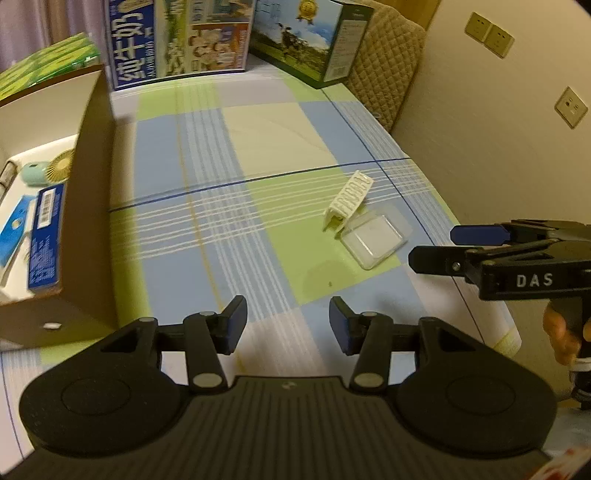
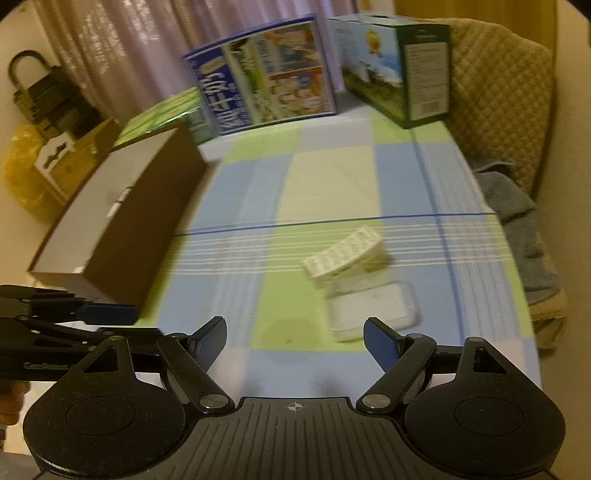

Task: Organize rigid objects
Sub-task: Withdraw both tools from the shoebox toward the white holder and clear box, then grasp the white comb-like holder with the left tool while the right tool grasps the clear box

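A white ribbed plastic piece (image 1: 349, 201) lies on the checked tablecloth, leaning on a clear flat plastic case (image 1: 373, 240). Both show blurred in the right wrist view: the white piece (image 2: 345, 254) and the clear case (image 2: 373, 310). My left gripper (image 1: 288, 325) is open and empty, above the cloth short of them. My right gripper (image 2: 295, 339) is open and empty, just short of the case; it shows from the side in the left wrist view (image 1: 432, 245). A brown cardboard box (image 1: 92, 206) at the left holds a blue carton (image 1: 46, 236) and a small fan (image 1: 61, 166).
Milk cartons (image 1: 177, 40) and a green-sided box (image 1: 314, 44) stand at the far end of the table. A quilted chair back (image 1: 388, 70) and wall sockets (image 1: 487, 35) are at the right. The table's right edge (image 1: 476, 291) is close to the case.
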`<state>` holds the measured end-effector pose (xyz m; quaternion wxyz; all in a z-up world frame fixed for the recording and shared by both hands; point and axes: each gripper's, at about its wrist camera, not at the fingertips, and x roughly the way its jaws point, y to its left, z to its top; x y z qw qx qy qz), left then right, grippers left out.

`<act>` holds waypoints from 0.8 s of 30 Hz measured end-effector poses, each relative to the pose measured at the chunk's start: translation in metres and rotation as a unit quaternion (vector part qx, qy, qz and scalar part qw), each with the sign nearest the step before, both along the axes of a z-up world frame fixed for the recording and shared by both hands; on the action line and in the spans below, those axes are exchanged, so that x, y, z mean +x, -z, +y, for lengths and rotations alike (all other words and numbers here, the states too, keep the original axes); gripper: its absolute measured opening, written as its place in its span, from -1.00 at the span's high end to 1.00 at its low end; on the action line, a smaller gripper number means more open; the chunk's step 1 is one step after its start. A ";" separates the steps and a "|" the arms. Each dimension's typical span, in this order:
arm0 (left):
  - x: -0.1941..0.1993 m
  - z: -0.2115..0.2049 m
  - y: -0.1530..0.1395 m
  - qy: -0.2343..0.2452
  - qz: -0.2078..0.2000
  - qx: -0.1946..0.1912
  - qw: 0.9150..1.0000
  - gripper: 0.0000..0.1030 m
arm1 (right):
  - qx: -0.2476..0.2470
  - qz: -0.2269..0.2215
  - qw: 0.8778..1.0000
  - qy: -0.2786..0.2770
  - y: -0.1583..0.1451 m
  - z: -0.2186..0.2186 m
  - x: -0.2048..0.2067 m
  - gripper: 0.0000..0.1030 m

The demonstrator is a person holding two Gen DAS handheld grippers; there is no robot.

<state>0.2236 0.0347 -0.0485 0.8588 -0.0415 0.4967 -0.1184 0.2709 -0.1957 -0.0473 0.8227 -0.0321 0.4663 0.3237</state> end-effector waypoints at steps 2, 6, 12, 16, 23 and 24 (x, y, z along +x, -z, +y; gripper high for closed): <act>0.007 -0.003 0.004 0.007 -0.002 0.001 1.000 0.11 | -0.007 0.000 1.000 0.010 0.007 -0.004 0.006 -0.54; 0.020 -0.009 0.012 0.012 -0.003 0.005 1.000 0.09 | -0.020 0.006 1.000 0.020 0.023 -0.010 0.019 -0.54; 0.034 -0.016 0.027 0.019 0.005 0.004 1.000 0.09 | -0.046 0.004 0.999 0.003 0.048 -0.005 0.029 -0.54; 0.040 -0.019 0.036 0.022 0.011 0.007 1.000 0.08 | -0.064 -0.017 0.998 -0.005 0.062 -0.003 0.038 -0.56; 0.054 -0.021 0.046 0.021 0.020 0.011 1.000 0.07 | -0.057 -0.022 0.998 -0.029 0.075 0.001 0.052 -0.68; 0.055 -0.022 0.048 0.020 0.021 0.012 0.999 0.07 | -0.057 -0.022 0.998 -0.033 0.076 0.002 0.053 -0.70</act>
